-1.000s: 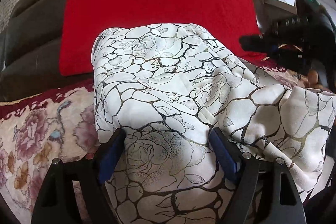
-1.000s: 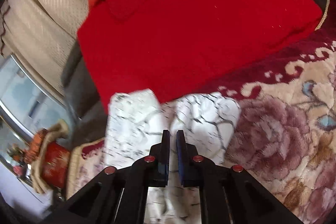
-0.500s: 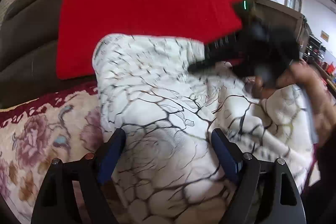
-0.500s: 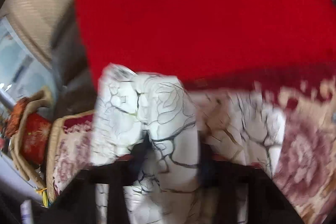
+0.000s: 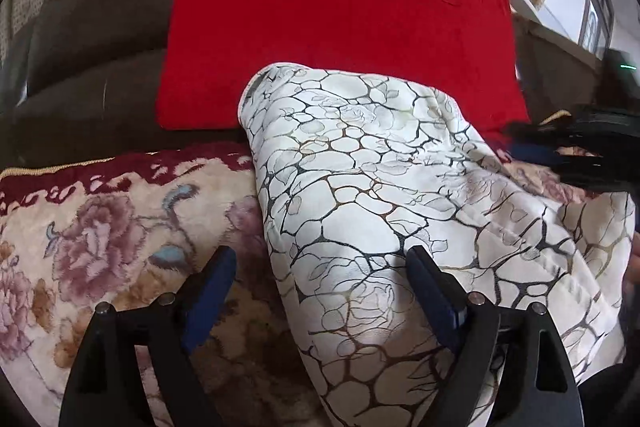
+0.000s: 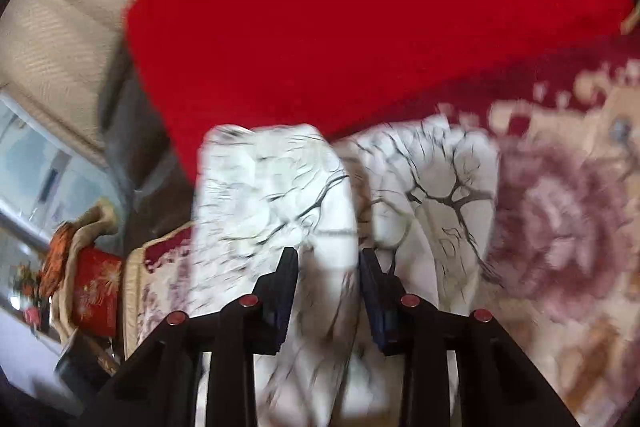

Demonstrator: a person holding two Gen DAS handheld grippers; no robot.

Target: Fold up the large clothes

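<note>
Since a second ago our right gripper (image 6: 328,291) has been opening, a fold of the white patterned garment (image 5: 360,187) between its jaws. Left gripper (image 5: 320,291) gapes wide, gripping nothing. Garment's bunched on the floral blanket (image 5: 100,227), so most folding's left.

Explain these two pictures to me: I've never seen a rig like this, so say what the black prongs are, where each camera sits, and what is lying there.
No robot here: a person holds a two-finger gripper in each hand, with a camera on each looking along its fingers. One picture is from the left gripper, the other from the right gripper. A white patterned garment lies on a floral cover, with a red cushion behind. The left jaws stand wide open, gripping nothing. The right jaws have just been opening; a fold of the garment sits between them, but blur hides whether they press it.
</note>
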